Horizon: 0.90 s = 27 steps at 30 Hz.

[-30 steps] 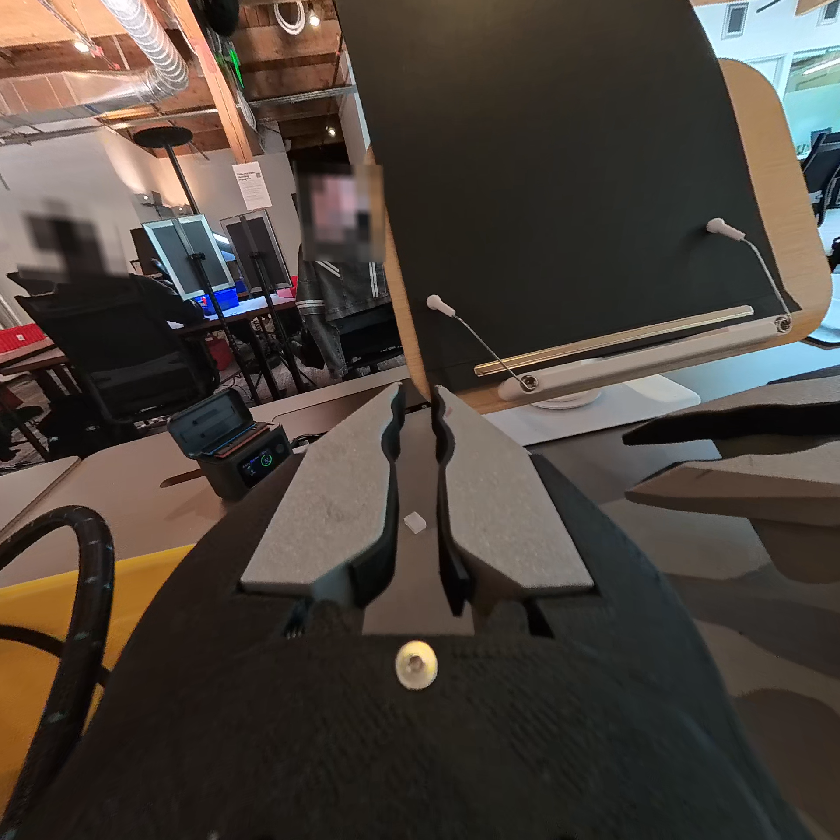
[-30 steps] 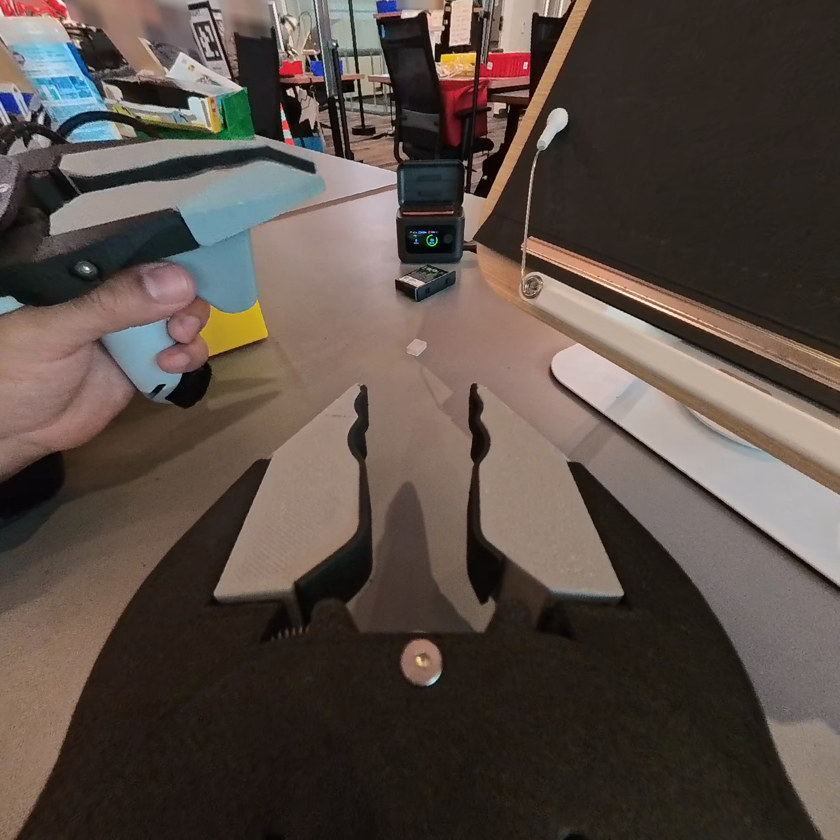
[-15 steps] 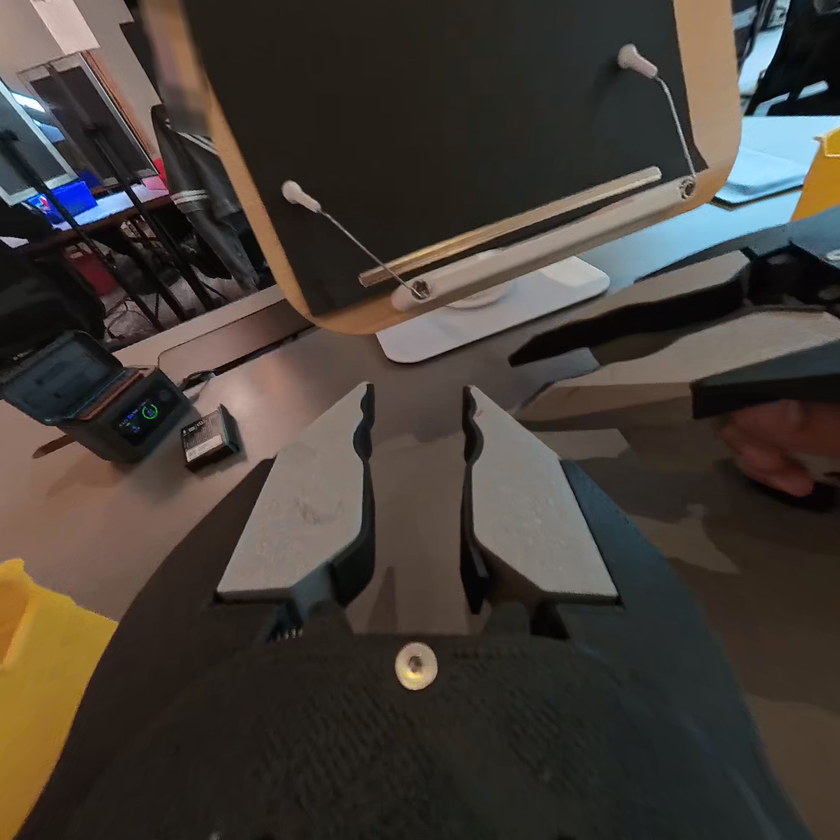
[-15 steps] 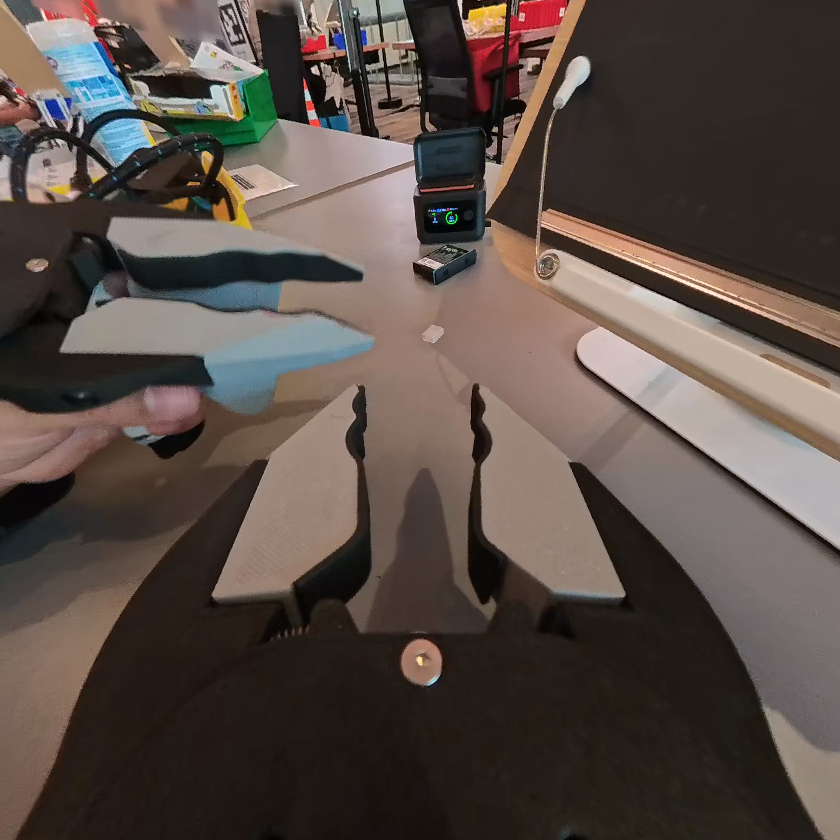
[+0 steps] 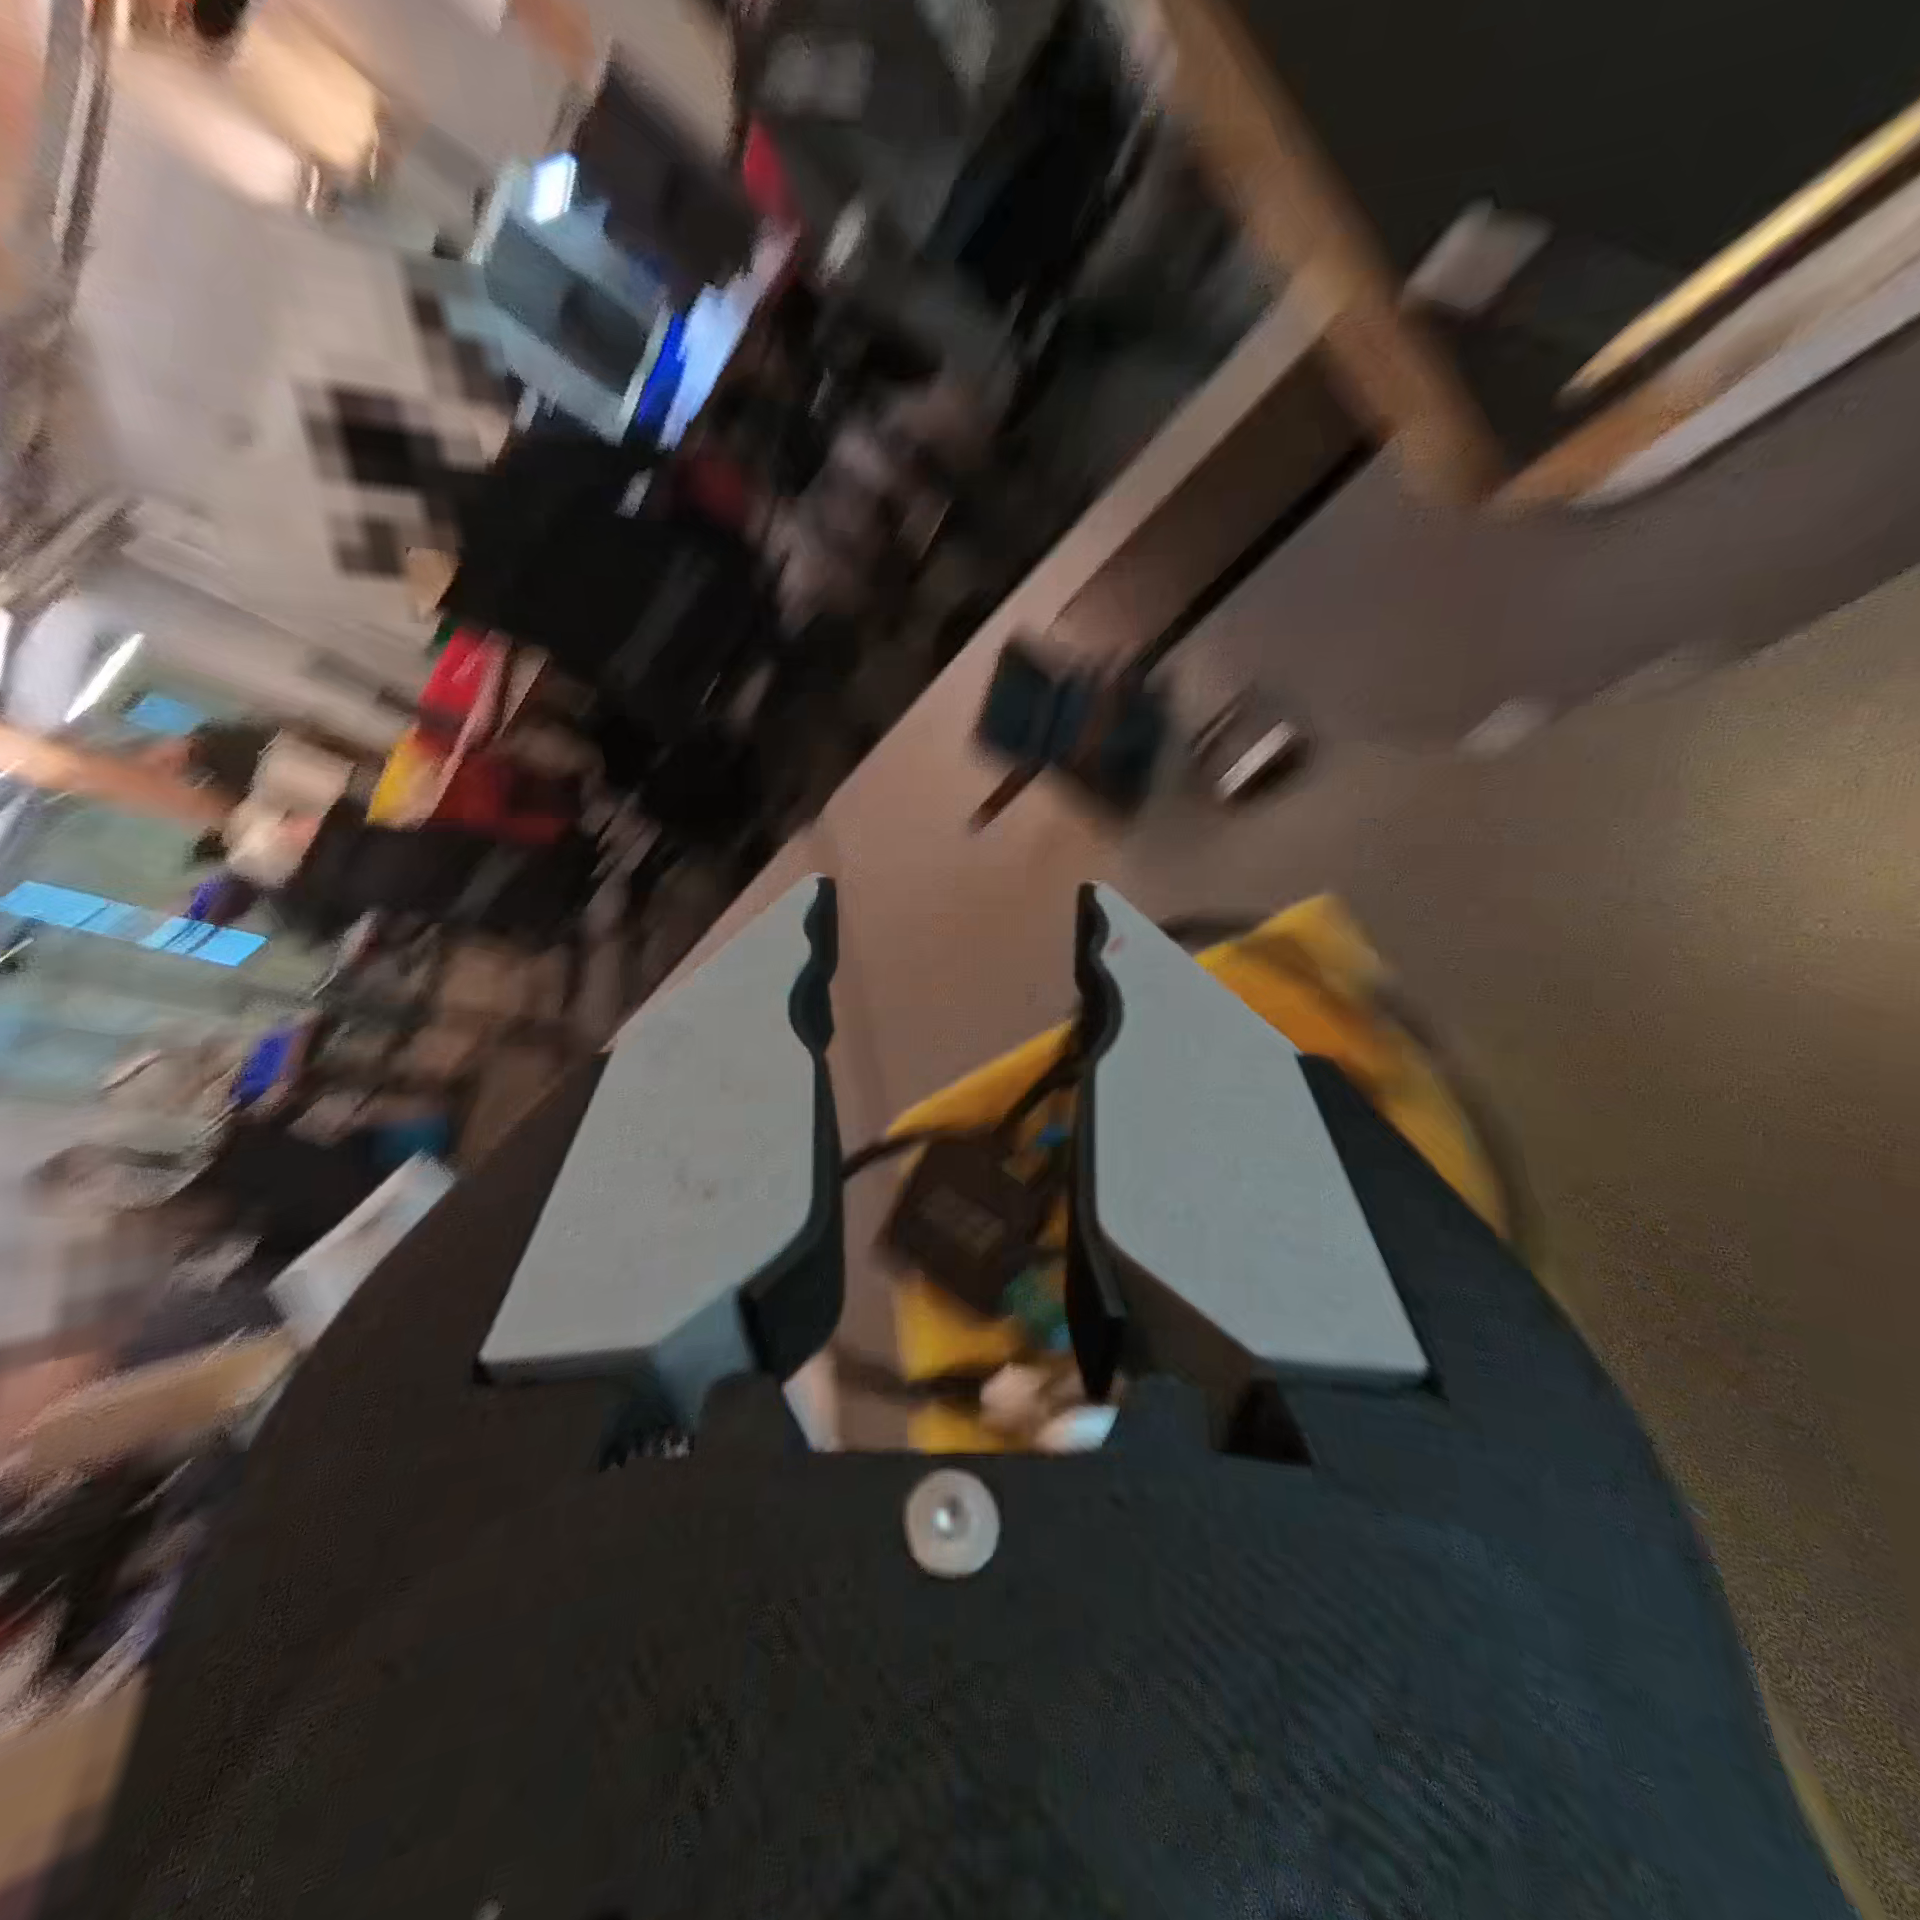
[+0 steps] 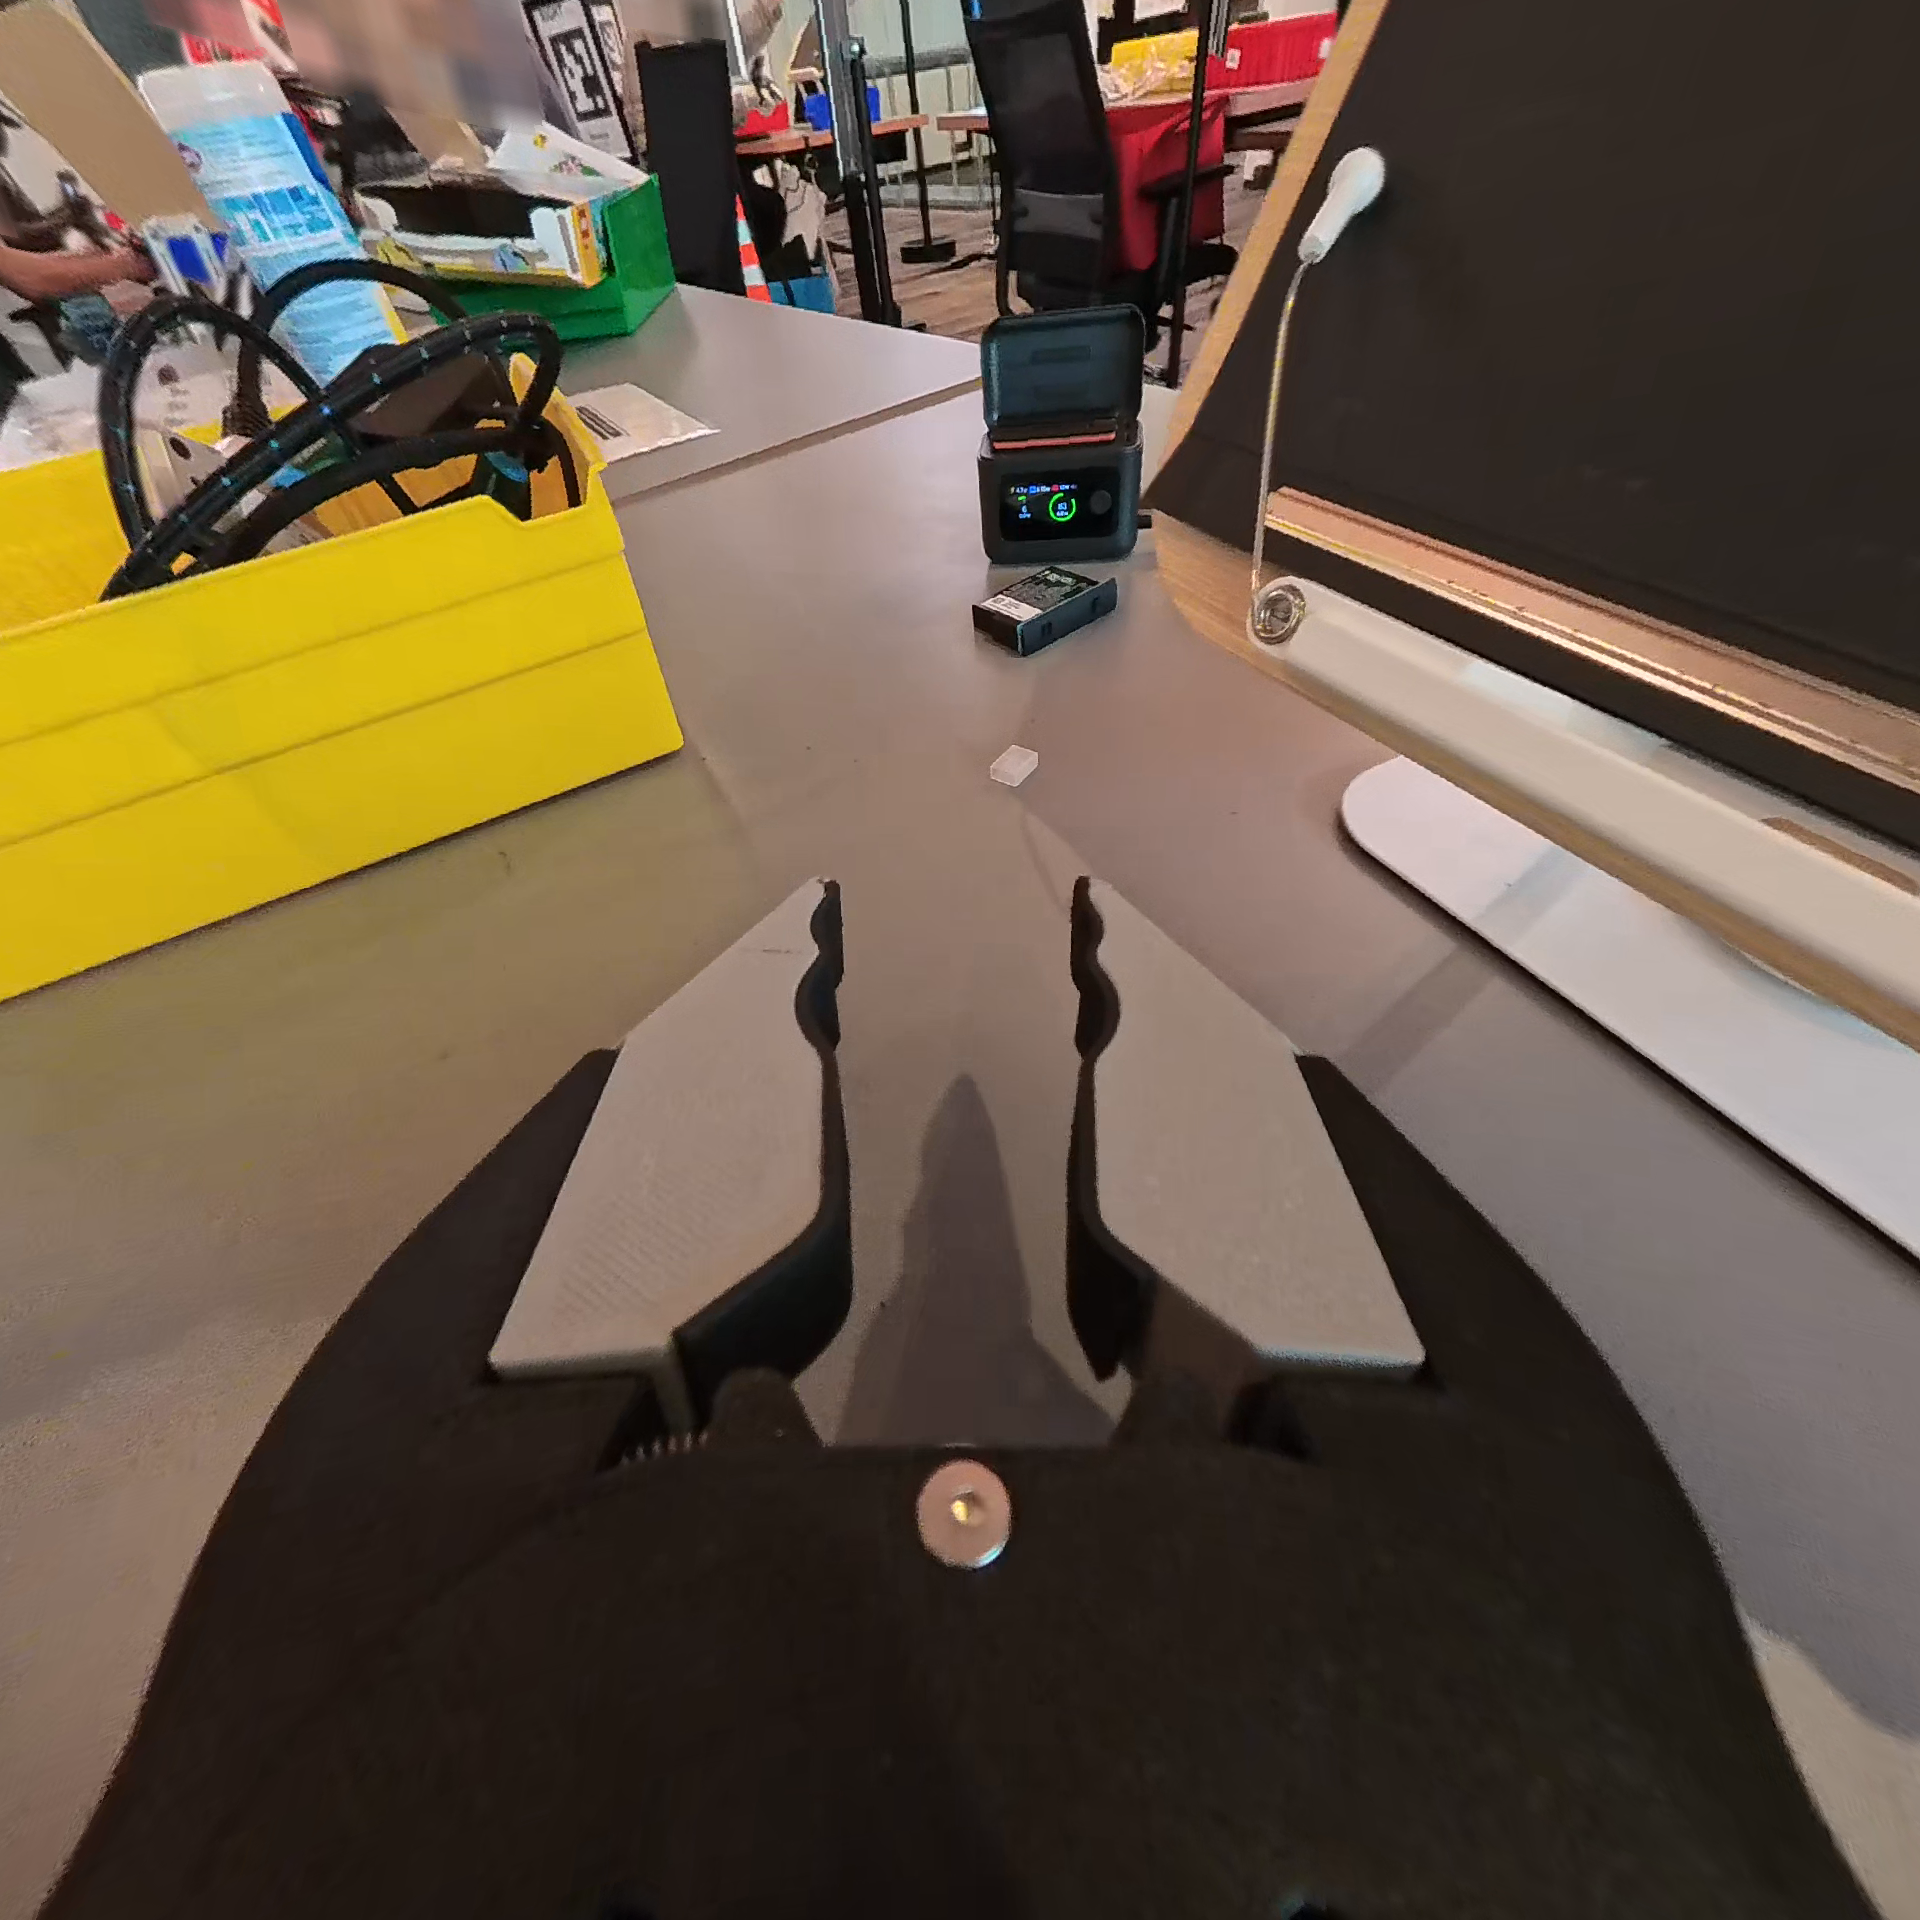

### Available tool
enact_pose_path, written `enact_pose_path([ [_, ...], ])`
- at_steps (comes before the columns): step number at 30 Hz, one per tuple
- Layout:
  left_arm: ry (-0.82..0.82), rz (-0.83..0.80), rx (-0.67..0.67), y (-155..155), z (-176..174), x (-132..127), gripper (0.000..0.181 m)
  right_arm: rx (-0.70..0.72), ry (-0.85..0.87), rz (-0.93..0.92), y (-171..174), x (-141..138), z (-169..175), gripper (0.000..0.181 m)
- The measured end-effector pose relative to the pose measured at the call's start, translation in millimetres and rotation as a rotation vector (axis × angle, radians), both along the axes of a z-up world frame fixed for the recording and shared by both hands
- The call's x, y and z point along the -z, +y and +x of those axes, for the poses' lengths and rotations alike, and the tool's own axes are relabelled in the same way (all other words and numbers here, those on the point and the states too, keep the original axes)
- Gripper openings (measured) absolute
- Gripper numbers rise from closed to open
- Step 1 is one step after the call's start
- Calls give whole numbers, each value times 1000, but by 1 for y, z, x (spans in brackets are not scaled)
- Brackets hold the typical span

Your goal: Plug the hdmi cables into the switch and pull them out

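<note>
A yellow bin [image 6: 312,665] stands on the table at the left of the right wrist view, with black braided cables [image 6: 343,436] coiled in it and a dark box-shaped device [image 6: 436,400] among them. The left wrist view is blurred and tilted; the same yellow bin [image 5: 1320,997] lies under my left gripper [image 5: 951,904], with a dark box [image 5: 966,1226] and a cable showing between the fingers. My left gripper is open and empty above the bin. My right gripper [image 6: 951,899] is open and empty, low over the bare table.
A black board on a wooden stand with a white base [image 6: 1621,935] fills the right side. A small black charger case with a lit screen [image 6: 1060,488], a black battery [image 6: 1044,608] and a small white block [image 6: 1013,766] lie ahead on the grey table [image 6: 831,623]. A green box [image 6: 582,281] sits far left. Left tips to right tips: about 30 centimeters.
My left gripper has swung left from facing the board to above the yellow bin, tilting as it went, and has left the right wrist view. My right gripper has barely moved.
</note>
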<state>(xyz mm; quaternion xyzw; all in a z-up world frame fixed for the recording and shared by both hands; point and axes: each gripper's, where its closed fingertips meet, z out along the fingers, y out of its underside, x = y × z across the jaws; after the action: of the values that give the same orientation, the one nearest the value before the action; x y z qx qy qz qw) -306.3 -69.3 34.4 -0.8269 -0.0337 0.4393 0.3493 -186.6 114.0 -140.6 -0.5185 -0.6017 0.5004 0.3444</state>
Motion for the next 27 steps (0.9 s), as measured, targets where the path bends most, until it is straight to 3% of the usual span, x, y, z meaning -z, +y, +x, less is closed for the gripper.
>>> enact_pose_path([
  [3, -70, -221, -243, -67, -72, 38, 45, -1, -7, -21, 1, 0, 0, 41],
  [6, -236, -269, -320, -98, -95, 82, 46, -3, -7, -23, 1, 0, 0, 41],
  [11, -268, -359, -259, -97, -100, 116, 49, -8, -13, -6, -1, 2, -1, 40],
  [15, -296, -458, -205, -90, -100, 136, 0, -13, -21, -12, -1, 3, -1, 40],
  [18, -406, -381, -127, -74, -93, 138, 0, -18, -31, -22, -1, 4, -2, 40],
  [19, -451, -363, -93, -68, -88, 139, 15, -19, -35, -25, -1, 5, -2, 40],
  [22, -486, -437, -57, -70, -82, 146, 0, -26, -49, -31, -2, 6, -3, 40],
  [27, -401, -509, -58, -67, -87, 156, 0, -33, -60, -34, -3, 8, -4, 40],
])
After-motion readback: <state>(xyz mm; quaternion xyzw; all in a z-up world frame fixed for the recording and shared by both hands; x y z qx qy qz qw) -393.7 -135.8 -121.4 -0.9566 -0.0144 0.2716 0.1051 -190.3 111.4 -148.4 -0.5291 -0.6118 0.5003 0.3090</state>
